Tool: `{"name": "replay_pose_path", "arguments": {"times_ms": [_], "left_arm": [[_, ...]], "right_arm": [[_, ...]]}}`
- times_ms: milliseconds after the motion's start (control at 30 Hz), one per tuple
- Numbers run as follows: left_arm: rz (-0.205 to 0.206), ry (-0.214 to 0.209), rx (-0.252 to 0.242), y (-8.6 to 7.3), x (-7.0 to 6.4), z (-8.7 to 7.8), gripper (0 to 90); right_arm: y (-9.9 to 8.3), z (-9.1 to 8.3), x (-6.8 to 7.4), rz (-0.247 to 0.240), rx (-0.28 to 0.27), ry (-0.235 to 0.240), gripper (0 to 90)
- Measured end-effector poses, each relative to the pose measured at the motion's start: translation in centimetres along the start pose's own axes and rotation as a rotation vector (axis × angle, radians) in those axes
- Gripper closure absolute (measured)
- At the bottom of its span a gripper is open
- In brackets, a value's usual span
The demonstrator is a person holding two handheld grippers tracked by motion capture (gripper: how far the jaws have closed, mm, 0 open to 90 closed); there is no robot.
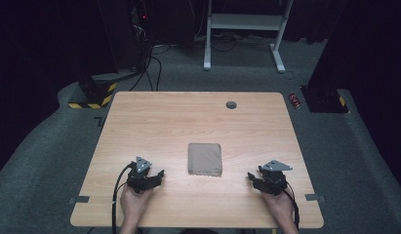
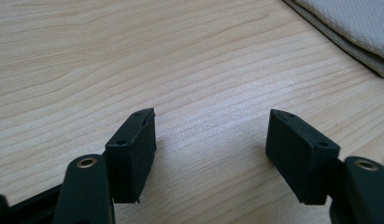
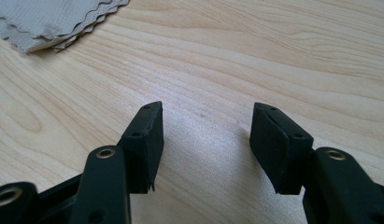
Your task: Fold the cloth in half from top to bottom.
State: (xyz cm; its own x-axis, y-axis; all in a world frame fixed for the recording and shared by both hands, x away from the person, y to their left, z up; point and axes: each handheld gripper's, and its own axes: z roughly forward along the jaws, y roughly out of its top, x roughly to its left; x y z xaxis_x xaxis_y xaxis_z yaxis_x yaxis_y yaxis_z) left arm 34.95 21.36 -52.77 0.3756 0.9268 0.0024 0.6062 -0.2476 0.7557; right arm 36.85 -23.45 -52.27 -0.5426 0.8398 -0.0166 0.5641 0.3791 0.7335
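folded beige-grey cloth [image 1: 205, 159], square, textured weave, lies flat on the light wooden table [image 1: 188, 117], a little nearer my side than the middle and roughly centred left to right. nothing sits on it and nothing holds it.

left gripper [image 1: 148, 177], black, two-jaw, grey three-cornered plate on top, rests low over the table near the front edge, to the left of the cloth and apart from it. my left gripper view has the jaws spread wide with bare wood between them; a folded edge of the cloth [image 2: 353, 28] shows at the upper right corner, layers stacked.

right gripper [image 1: 259, 179], same build, sits to the right of the cloth, also apart. in the right gripper view its jaws stand wide too, gripping nothing; the cloth's wavy pinked edge [image 3: 54, 21] shows at the upper left, several layers visible.

the cloth lies between the two grippers, slightly farther up the table than either.

small round dark grey cap [image 1: 231, 105] sits in the tabletop near the far edge, well apart from the cloth. no containers on the table that i can make out.
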Motion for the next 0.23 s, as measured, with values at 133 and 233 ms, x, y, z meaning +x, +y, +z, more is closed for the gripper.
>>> {"name": "replay_pose_path", "arguments": {"times_ms": [133, 233], "left_arm": [[-0.002, 0.001, 0.001, -0.01, -0.02, -0.01, 33.1], [-0.002, 0.001, 0.001, -0.01, -0.02, -0.01, 33.0]], "right_arm": [[0.0, 0.0, 0.01, 0.0, 0.0, 0.001, 44.1], [0.0, 0.0, 0.01, 0.0, 0.0, 0.0, 44.1]]}}
